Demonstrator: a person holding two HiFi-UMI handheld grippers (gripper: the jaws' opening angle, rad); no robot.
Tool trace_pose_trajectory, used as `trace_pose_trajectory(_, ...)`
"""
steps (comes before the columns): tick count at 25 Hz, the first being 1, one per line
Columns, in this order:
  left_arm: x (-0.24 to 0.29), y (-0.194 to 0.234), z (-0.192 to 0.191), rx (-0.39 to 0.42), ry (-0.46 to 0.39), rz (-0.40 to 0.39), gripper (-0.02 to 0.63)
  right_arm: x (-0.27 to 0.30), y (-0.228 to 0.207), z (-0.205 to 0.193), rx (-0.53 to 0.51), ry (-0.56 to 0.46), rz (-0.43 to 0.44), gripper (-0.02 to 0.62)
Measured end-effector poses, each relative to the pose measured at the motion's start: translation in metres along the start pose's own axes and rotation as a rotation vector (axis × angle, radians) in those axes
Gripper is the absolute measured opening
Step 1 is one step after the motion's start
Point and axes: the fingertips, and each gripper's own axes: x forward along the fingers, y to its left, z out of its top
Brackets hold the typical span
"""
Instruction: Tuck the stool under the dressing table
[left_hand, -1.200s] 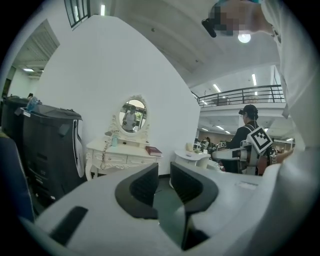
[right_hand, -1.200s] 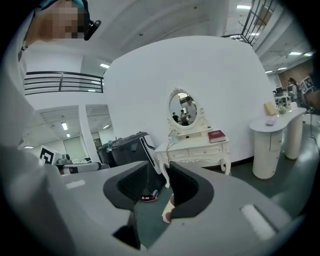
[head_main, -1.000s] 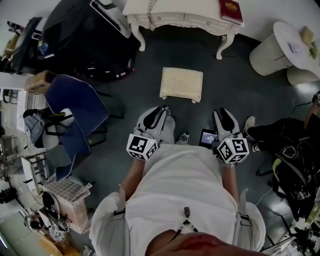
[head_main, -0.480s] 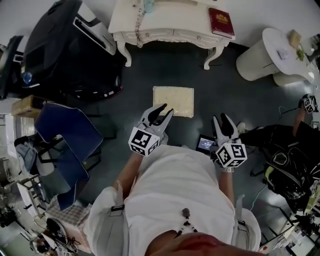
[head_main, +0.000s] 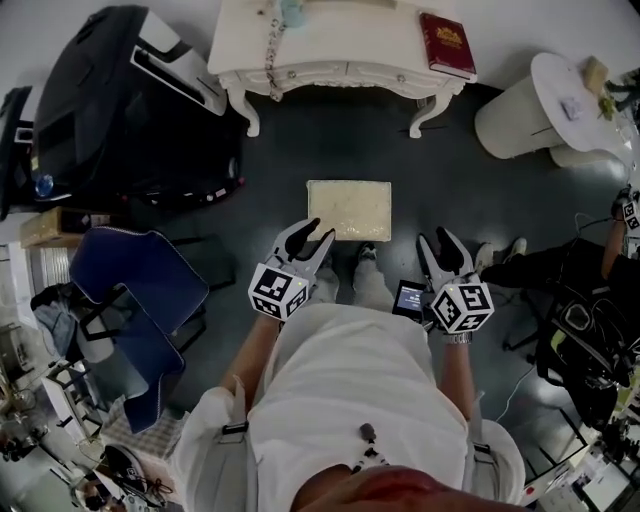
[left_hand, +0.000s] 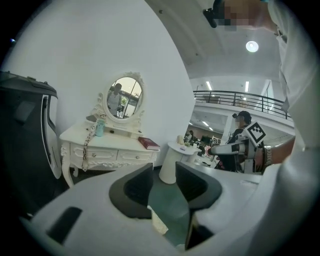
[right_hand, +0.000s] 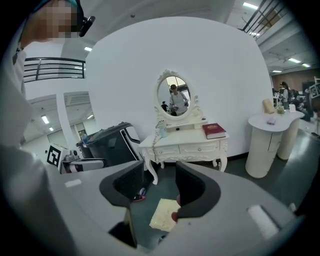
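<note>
The stool (head_main: 349, 209) stands on the floor (head_main: 330, 150), straight ahead of me, between my grippers and the dressing table (head_main: 340, 45); its long axis runs left to right, parallel to the table's front.

The left gripper (head_main: 320, 230) is the nearer one; it sits just beside the stool's near left corner. The right gripper (head_main: 435, 238) is off beyond the near right corner, a little apart from it. I cannot tell from above how high either gripper hangs over the cushion.

Fingers: both pairs stand apart and have just been opening; nothing is clamped. In the left gripper view only a corner of the stool (left_hand: 159, 222) shows low in the gap; in the right gripper view the stool (right_hand: 164, 215) lies on the floor below and beyond the fingers, untouched.

Judgement: the push runs straight away from me, across the short axis; the stool is narrower than the gap between the table's front legs (head_main: 250, 120) and lines up with it, so no sideways correction looks necessary.

Open room: bare floor lies between stool and table; the round side table (head_main: 530, 105) and the blue chair (head_main: 140, 290) stand well apart from the path; my own feet (head_main: 366, 254) are at the stool's near edge.
</note>
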Motion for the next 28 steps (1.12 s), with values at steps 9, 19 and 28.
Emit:
trace_pose_trajectory(9,0.047,0.021,-0.065,-0.120,0.163,0.076,0.195,0.077,-0.036,-0.046,0.000,0.196,0.164,0.252)
trace_pose_trajectory(19,0.114,0.074,-0.207,-0.195,0.401,0.057,0.210,0.159,-0.081,-0.161,0.075,0.396,0.255,0.270)
trace_pose_trajectory(28,0.132,0.150,-0.325,-0.302,0.530,0.137,0.241,0.198,-0.130,-0.285,0.058,0.573,0.210,0.275)
